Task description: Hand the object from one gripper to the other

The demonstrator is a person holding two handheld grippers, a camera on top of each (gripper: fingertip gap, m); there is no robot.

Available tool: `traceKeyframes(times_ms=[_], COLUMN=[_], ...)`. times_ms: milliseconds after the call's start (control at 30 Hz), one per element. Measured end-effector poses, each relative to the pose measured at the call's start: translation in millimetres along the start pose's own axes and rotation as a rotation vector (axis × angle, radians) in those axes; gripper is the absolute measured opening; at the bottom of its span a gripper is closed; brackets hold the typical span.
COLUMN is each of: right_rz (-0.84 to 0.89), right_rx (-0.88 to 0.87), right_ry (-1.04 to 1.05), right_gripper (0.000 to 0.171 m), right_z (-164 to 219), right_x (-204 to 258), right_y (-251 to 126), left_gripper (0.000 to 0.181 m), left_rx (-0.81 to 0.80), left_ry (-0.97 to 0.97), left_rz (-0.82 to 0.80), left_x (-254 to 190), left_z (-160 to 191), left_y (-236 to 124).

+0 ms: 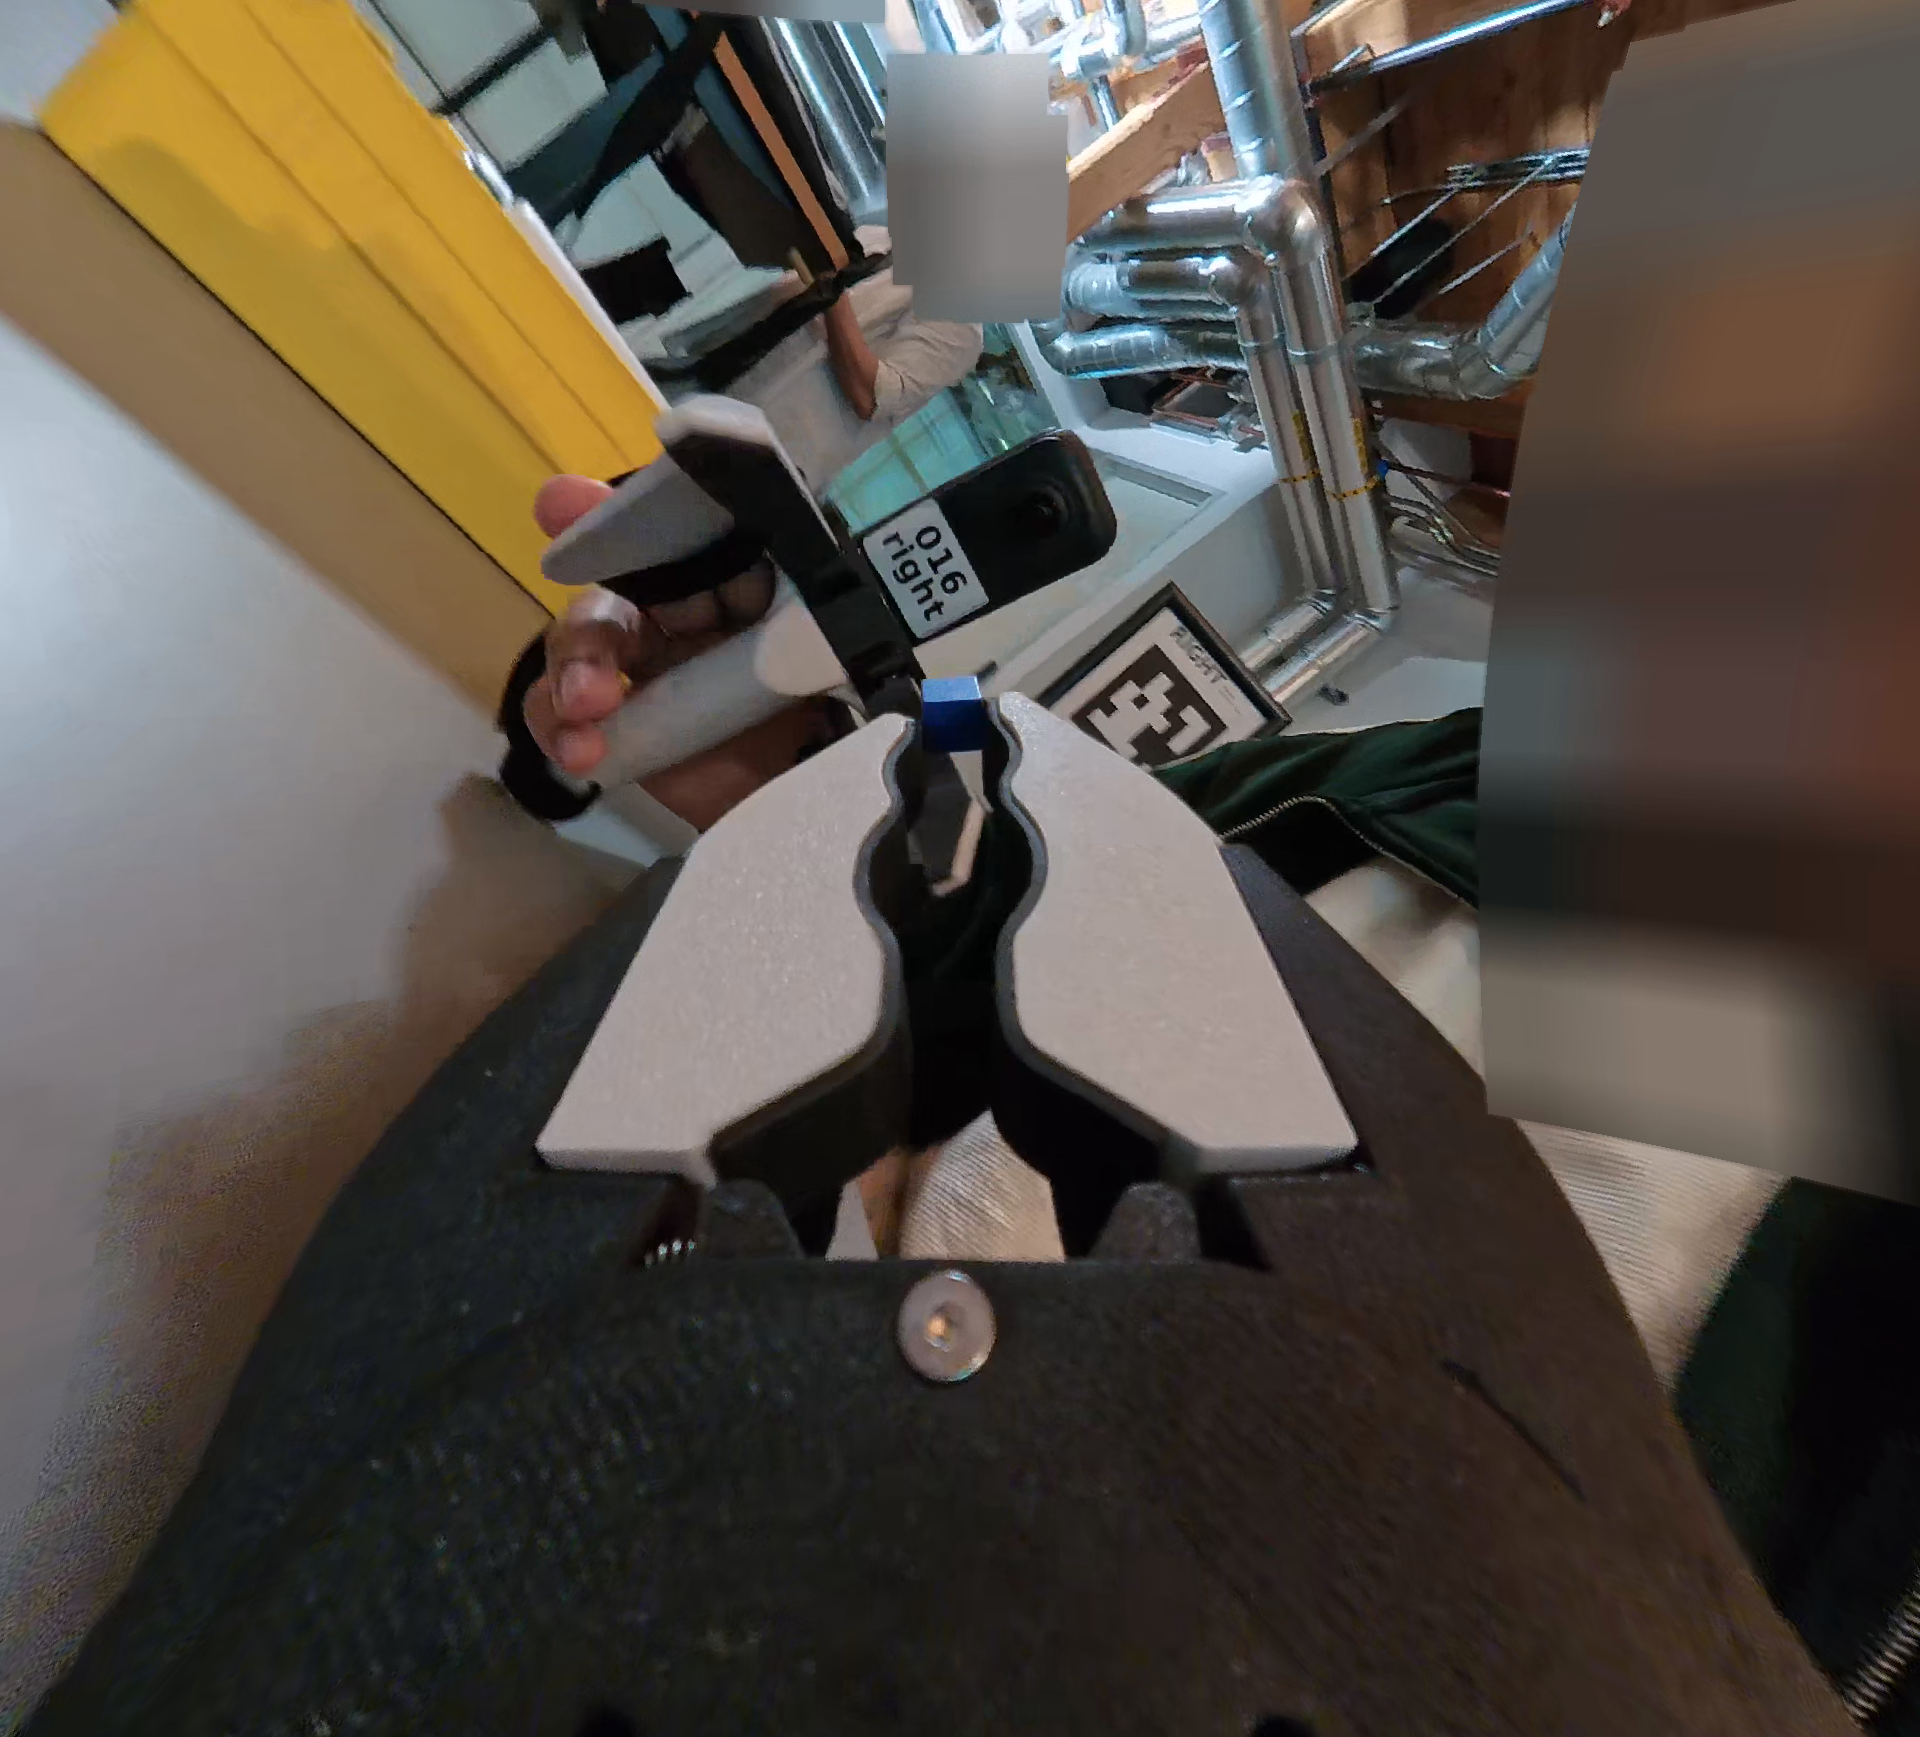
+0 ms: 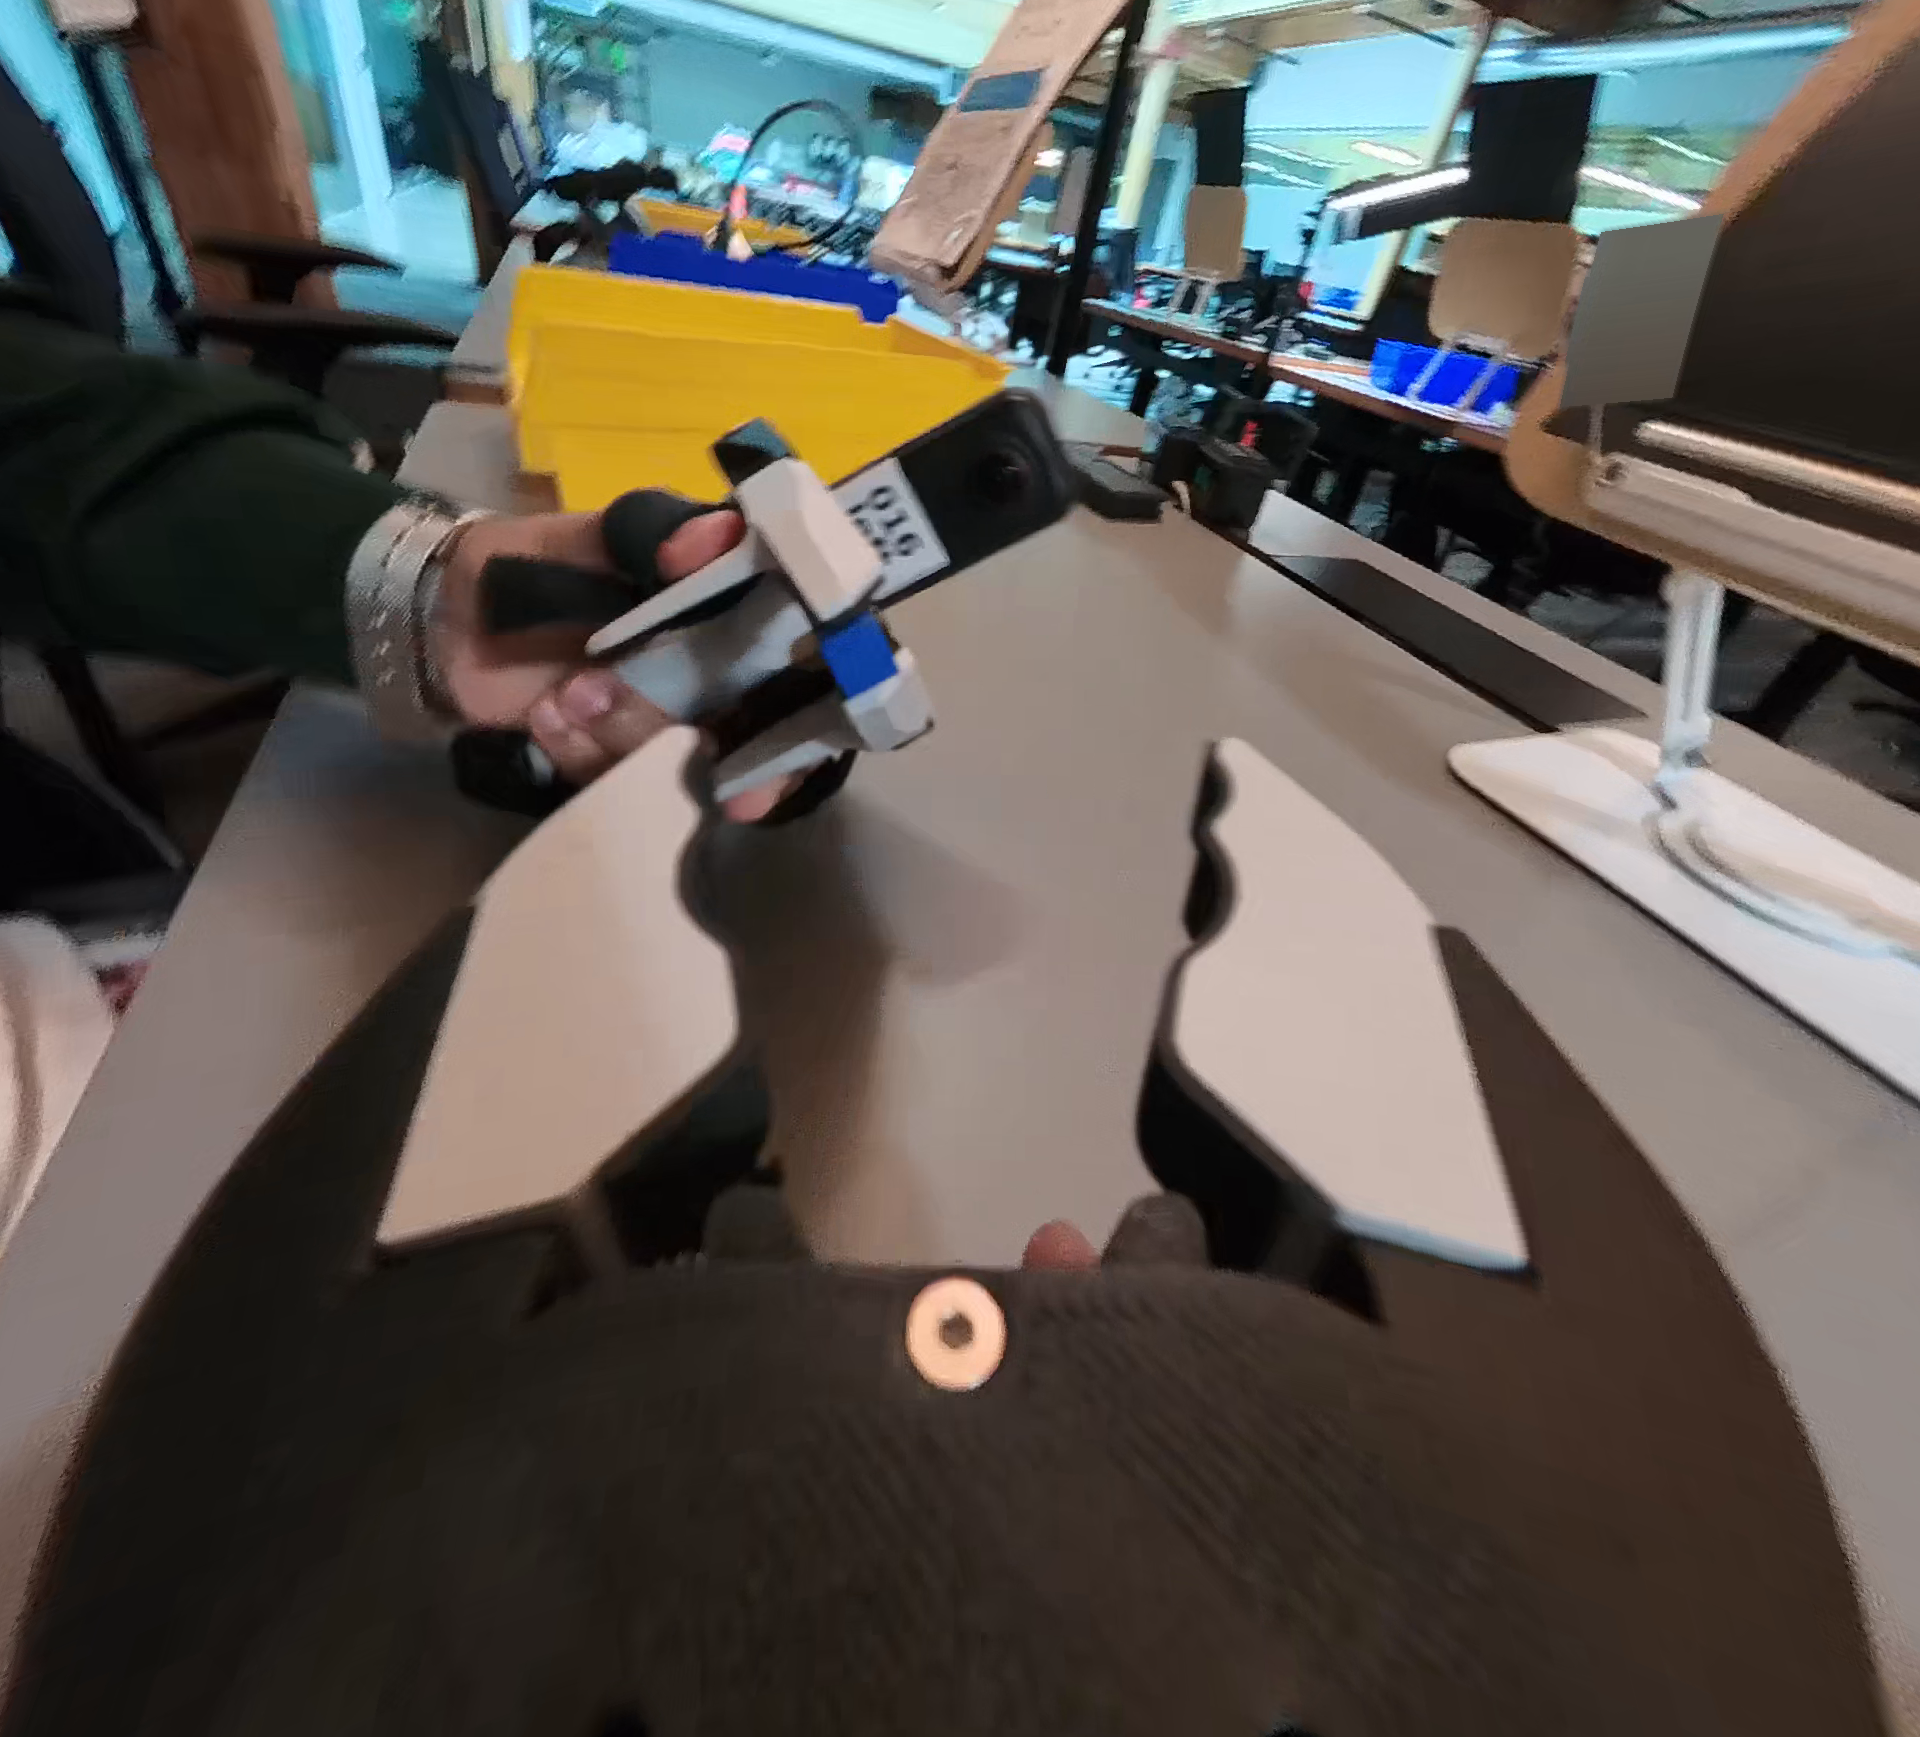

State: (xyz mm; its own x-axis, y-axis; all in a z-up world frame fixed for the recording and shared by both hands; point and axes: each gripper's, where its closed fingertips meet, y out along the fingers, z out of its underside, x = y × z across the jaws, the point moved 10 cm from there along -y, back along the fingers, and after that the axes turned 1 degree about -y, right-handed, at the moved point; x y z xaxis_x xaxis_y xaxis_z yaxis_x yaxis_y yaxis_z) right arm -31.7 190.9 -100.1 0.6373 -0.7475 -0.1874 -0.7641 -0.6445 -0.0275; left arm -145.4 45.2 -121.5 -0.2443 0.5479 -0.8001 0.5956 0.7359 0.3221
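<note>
Two hand-held grippers and one blue cube. The left gripper has its two fingers drawn in on the cube, which is pinched between their tips. The fingers are pale grey, matte, with scalloped inner edges, and are mounted on a black ribbed body with one bright screw.

The right gripper has its two fingers spread wide, with only bare grey table between them. In the right wrist view the cube lies beyond the tip of the left-hand finger, outside the gap. In the left wrist view a dark finger of the right gripper crosses just behind the cube.

A hand in a dark green sleeve holds the left gripper. Beyond the fingertips are stacked yellow plastic bins, a blue bin and a flat white monitor base.
</note>
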Motion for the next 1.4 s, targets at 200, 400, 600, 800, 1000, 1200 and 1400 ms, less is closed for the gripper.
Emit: traceKeyframes(times_ms=[200, 400, 600, 800, 1000, 1200, 1400], right_rz=[0.02, -0.231, -0.357, -0.423, -0.421, -0.38, -0.099], right_rx=[-0.147, -0.186, -0.057, -0.039, -0.016, -0.005, 0.098], right_ry=[0.298, 0.757, 0.966, 1.035, 1.032, 0.977, 0.669], right_gripper=[0.092, 0.048, 0.023, 0.013, 0.01, 0.01, 0.01], right_z=[-2, 5, 20, 24, 24, 20, 10], right_x=[-12, -19, -21, -19, -19, -20, -23], right_y=[-6, -7, -3, -1, 0, -1, -10], left_gripper=[0.009, 0.01, 0.011, 0.011, 0.011, 0.021, 0.026], left_rx=[-0.048, 0.044, 0.217, 0.27, 0.284, 0.275, 0.219], left_ry=[0.434, 0.774, 1.036, 1.093, 1.102, 1.067, 0.94], left_rz=[-0.222, -0.344, -0.48, -0.489, -0.495, -0.503, -0.506], left_x=[-15, -27, -27, -27, -27, -25, -24], left_z=[-7, -2, 6, 11, 12, 11, 6], left_y=[-6, 3, 11, 17, 17, 17, 13])
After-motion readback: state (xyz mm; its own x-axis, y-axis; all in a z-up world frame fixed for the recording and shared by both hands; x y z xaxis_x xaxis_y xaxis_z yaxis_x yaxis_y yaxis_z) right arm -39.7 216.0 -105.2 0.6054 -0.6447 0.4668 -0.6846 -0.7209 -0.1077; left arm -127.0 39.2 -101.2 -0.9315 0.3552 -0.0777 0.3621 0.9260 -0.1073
